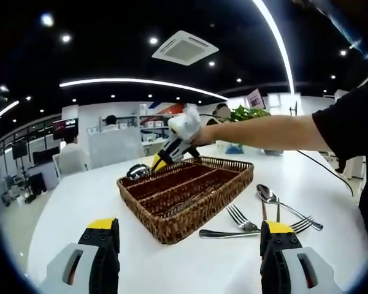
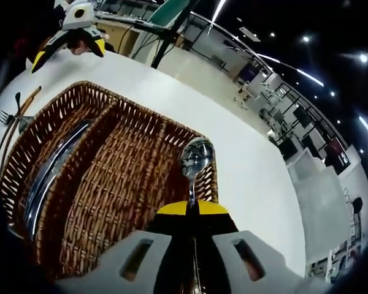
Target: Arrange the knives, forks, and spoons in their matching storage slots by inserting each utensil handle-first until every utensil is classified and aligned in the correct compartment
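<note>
White tabletop in a bright open office carries the job. At its middle sits a wicker tray split into long compartments. The right gripper has its jaws pinched together on the stem of a spoon, bowl pointing forward, held above the tray's end; in the left gripper view the same tool shows at about 12 o'clock of the tray, over its far rim, with the spoon bowl at the far corner. One compartment, at 9 o'clock in the right gripper view, already holds shiny utensils, their type too blurred to name.

The left gripper waits with jaws apart, holding nothing, low over the table just short of the tray. At 3 o'clock of the tray, on the bare table, lie forks and another spoon, loosely crossed and not yet sorted.

The step in hand looks like the placing of this spoon. Since the bowl leads, the next move likely calls for a turn so the handle enters first, a choice of the spoon compartment, and alignment with its length before release. After that, the loose utensils await a pick.
</note>
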Available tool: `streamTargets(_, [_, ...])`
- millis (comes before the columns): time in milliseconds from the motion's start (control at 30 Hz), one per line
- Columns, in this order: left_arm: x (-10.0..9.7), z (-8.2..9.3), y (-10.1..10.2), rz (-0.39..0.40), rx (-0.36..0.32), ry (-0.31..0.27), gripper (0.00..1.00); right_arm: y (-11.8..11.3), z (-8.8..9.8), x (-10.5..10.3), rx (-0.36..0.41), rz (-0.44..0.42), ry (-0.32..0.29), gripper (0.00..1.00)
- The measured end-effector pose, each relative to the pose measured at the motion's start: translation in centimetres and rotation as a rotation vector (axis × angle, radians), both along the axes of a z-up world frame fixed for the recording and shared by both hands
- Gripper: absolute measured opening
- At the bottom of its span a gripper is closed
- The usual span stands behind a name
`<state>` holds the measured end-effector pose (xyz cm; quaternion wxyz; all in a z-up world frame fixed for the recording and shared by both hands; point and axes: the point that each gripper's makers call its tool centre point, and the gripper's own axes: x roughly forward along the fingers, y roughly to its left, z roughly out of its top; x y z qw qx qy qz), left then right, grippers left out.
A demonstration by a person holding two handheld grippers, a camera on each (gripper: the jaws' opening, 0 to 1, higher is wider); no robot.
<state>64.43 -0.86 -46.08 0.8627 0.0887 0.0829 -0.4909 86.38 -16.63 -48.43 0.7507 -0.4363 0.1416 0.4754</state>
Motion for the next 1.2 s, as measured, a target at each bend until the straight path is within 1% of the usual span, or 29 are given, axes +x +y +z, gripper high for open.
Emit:
streamTargets(67, [-0.1,0.1,-0.2,-0.002,-0.003,-0.002,1.0,0.0,-0.1,0.2,0.012,-0.004,0.009,0.0])
streamTargets(133, [-0.1,0.0,-0.3,-0.006,-0.004,0.001,1.0,0.0,-0.5,0.3,0.003,-0.005,0.013,0.0])
streamTargets(233, [0.0,-0.2,-0.2,-0.004,0.003,0.003,1.0,0.2,-1.1,0.2,-0.003,0.002,0.035,0.0])
streamTargets(433, [-0.1,-0.3,-0.3,-0.005,0.009,0.001,1.0,0.4,-1.5,0.5,0.005,-0.009,0.045,0.0])
streamTargets(567, [-0.2,-0.5,-0.3,-0.007,0.014,0.003,1.0,0.6,-2.6,0.4,-0.033,-0.001,0.068,0.0])
streamTargets(700, [-0.2,-0.4,-0.2,-0.004,0.01,0.002,1.0,0.4,-3.2,0.6,-0.04,-0.012,0.085,0.0])
streamTargets(800, [-0.3,-0.5,-0.2,-0.006,0.015,0.0,1.0,-0.1,-3.9,0.6,-0.053,-0.021,0.114,0.01])
streamTargets(833, [-0.3,-0.5,-0.3,-0.006,0.016,0.0,1.0,0.1,-3.6,0.7,-0.034,-0.018,0.107,0.01])
streamTargets(1033, [-0.4,-0.7,-0.4,-0.009,0.02,0.0,1.0,0.1,-3.8,0.6,-0.005,-0.025,0.129,0.01])
streamTargets(1100, [-0.4,-0.7,-0.3,-0.01,0.024,0.0,1.0,0.2,-3.8,0.7,-0.003,-0.026,0.122,0.02])
streamTargets(1167, [-0.3,-0.7,-0.2,-0.007,0.025,-0.002,1.0,0.0,-3.5,1.1,-0.013,-0.053,0.087,0.02])
streamTargets(1200, [-0.2,-0.6,-0.1,-0.003,0.019,-0.002,1.0,0.1,-3.6,0.9,-0.017,-0.038,0.101,0.02])
